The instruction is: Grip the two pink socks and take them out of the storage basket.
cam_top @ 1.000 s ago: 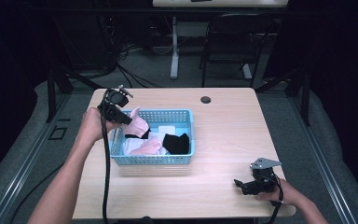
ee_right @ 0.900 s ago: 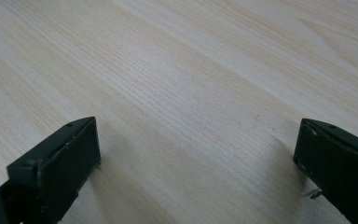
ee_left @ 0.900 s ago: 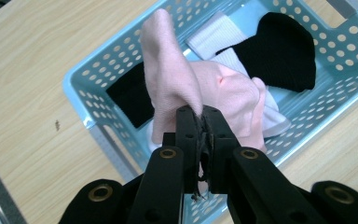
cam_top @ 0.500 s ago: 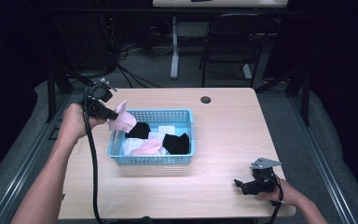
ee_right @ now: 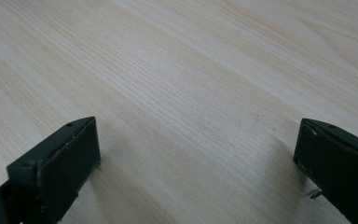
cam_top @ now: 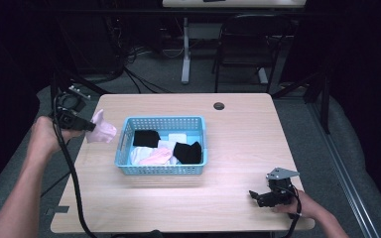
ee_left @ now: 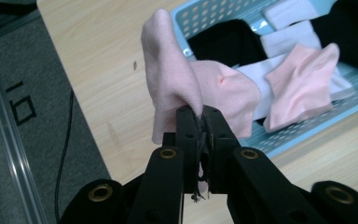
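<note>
Fingers [ee_left: 200, 122] of left gripper [cam_top: 79, 123] pinching pink sock [cam_top: 101, 130] beside basket [cam_top: 124, 144]; lowering flat onto bare desk [cam_top: 238, 119], then releasing. Right gripper [cam_top: 259, 197] resting, gaping wide.

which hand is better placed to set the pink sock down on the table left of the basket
Left. The left gripper is shut on the pink sock, held above the table left of the blue basket. The right gripper rests open at the near right corner.

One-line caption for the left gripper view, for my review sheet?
Left gripper shut on a pink sock, held beside the blue basket of socks.
</note>
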`<action>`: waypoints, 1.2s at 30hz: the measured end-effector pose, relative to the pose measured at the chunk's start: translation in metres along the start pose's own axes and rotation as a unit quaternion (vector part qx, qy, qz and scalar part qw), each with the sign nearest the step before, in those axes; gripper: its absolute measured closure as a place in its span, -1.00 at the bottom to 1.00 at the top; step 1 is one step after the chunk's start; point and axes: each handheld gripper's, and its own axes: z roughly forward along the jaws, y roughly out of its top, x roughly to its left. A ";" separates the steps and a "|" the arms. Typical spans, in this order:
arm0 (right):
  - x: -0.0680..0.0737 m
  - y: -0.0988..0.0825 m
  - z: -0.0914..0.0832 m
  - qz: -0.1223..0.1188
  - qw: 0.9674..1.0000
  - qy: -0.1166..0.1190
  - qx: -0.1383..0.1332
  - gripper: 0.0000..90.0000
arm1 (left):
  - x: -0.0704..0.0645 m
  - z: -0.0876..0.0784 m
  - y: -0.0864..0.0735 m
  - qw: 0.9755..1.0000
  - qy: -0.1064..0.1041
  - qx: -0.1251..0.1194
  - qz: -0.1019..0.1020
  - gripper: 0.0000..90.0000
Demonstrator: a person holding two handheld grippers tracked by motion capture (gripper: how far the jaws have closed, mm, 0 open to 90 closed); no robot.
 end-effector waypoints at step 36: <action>0.000 0.000 0.000 0.000 1.000 0.000 0.000 -1.00 | 0.021 0.120 -0.099 0.991 -0.051 0.110 -0.062 0.90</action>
